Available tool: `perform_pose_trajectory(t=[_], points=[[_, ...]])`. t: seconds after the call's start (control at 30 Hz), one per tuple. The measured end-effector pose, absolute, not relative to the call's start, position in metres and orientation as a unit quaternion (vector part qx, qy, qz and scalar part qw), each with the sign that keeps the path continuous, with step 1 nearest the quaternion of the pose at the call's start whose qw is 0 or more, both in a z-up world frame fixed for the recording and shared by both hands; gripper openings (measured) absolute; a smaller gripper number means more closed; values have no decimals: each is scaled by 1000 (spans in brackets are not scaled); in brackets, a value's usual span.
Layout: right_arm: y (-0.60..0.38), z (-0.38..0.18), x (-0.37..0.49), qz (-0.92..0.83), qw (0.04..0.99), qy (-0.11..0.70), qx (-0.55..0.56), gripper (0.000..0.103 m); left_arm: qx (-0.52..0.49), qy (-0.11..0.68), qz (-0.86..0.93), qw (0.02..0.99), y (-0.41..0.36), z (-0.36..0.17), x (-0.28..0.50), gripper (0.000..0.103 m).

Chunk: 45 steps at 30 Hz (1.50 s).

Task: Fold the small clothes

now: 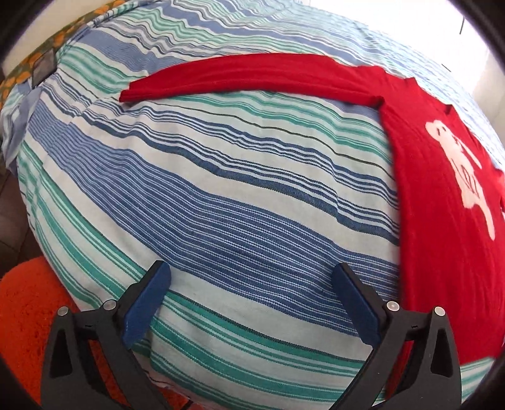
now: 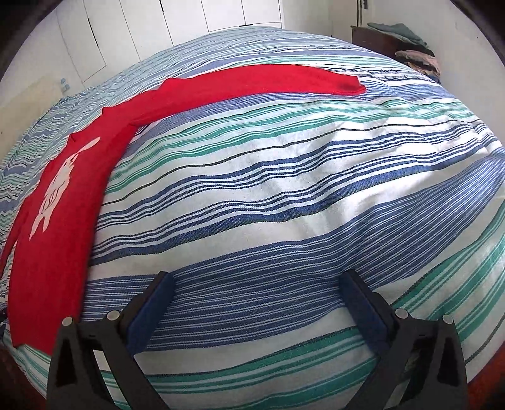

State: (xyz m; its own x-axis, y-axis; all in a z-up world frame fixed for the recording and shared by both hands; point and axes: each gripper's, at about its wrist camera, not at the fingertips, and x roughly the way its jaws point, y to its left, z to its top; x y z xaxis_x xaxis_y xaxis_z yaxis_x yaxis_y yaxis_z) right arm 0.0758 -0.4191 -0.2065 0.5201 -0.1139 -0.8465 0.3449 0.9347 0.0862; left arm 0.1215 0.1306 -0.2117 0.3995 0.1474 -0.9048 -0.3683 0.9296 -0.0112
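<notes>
Both your left gripper (image 1: pixel 252 299) and right gripper (image 2: pixel 258 309) hang spread wide, holding nothing; the red shirt (image 1: pixel 442 220) lies flat at three o'clock on the striped bedspread (image 1: pixel 205 195), sleeves outstretched, so folding looks unstarted

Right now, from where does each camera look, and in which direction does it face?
Left wrist: sits behind the open left gripper, looking across the striped bedspread; the red shirt lies to its right, one sleeve stretched left.
Right wrist: sits behind the open right gripper, facing the white wardrobe doors; the shirt lies to its left.
Shared: bedspread and shirt; each view shows only its own fingers.
</notes>
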Motion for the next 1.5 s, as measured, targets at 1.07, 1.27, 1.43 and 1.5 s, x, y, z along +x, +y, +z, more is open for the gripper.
perform_pose_trajectory(t=[1.07,1.27,1.43,1.5], points=[[-415,-208,75,-139,866,468,112,103,-111,496,131,851,126,-191,121,102],[-414,-207,74,-138,866,468,113,103,-134,511,142,837,137,-201,124,102],[-414,-207,74,-138,866,468,113,103,-96,525,149,833,124,-208,128,102],[-414,-207,74,-138,866,468,113,103,-83,529,152,831,121,-210,130,102]])
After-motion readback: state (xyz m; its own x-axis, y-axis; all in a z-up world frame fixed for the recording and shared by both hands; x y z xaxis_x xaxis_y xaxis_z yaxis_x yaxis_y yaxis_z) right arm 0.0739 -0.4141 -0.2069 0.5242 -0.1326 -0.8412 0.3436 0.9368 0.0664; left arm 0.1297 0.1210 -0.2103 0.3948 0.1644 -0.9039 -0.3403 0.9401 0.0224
